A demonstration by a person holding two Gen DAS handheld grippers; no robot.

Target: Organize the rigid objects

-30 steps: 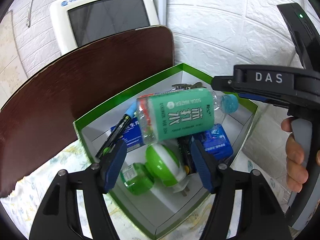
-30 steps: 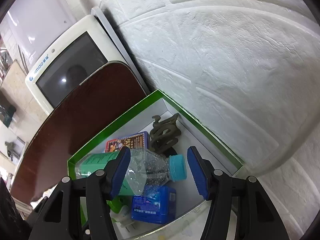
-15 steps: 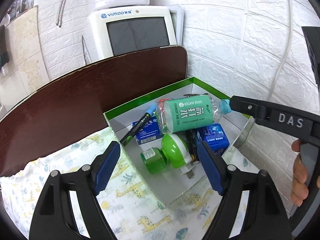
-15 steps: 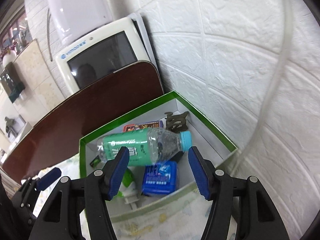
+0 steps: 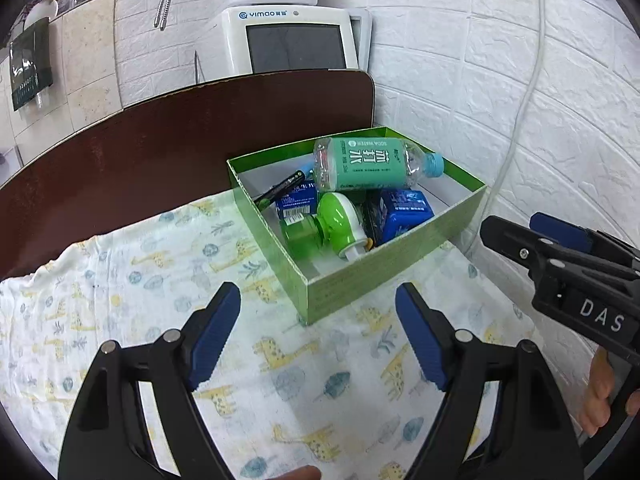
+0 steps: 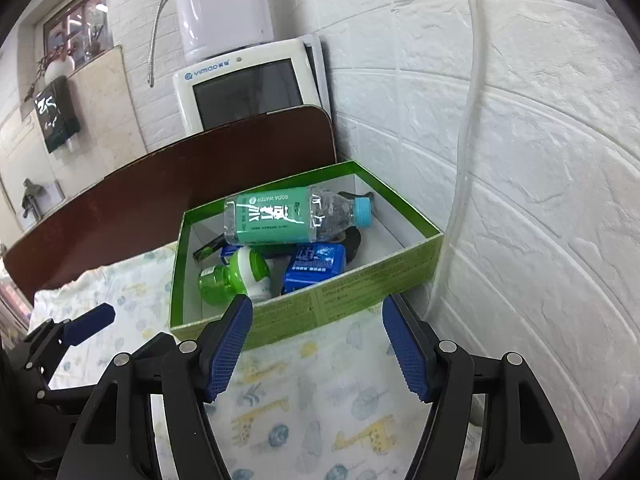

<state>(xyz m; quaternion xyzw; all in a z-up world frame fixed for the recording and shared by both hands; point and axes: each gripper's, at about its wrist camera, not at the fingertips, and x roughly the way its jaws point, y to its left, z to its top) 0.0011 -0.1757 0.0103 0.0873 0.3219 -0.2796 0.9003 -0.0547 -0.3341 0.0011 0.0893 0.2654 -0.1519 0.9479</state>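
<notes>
The soda water bottle [image 5: 370, 164] lies on its side at the top of the pile inside the green box [image 5: 384, 270], its pale blue cap [image 5: 434, 166] pointing toward the white brick wall [image 5: 520, 80]. It rests across the other things: beneath it a blue packet [image 5: 404, 210] sits against the near wall of the box, a green-and-white plug-in device [image 5: 340, 220] with its small green bottle [image 6: 218, 282] lies beside that, a blue carton [image 5: 296, 200] lies behind, and a dark pen [image 5: 280, 192] leans against the left wall. In the right wrist view a dark curved object [image 6: 352, 236] shows under the bottle's neck; what it is cannot be told.

The box stands on a giraffe-print cloth [image 5: 160, 280] spread over the tabletop, in the corner next to the wall and just in front of a dark brown board [image 5: 160, 140]. Behind the board stands a white appliance with a dark screen [image 5: 294, 44], and a clear tube [image 6: 466, 100] runs down the wall.

The left gripper [image 5: 318, 336] hangs over the cloth, short of the box; its jaws have just been opening, are spread wide, and have nothing between them. The right gripper [image 6: 316, 346] sits just before the near wall of the box; its jaws have also just been opening and stand apart, empty. A hand [image 5: 604, 396] holds its handle.
</notes>
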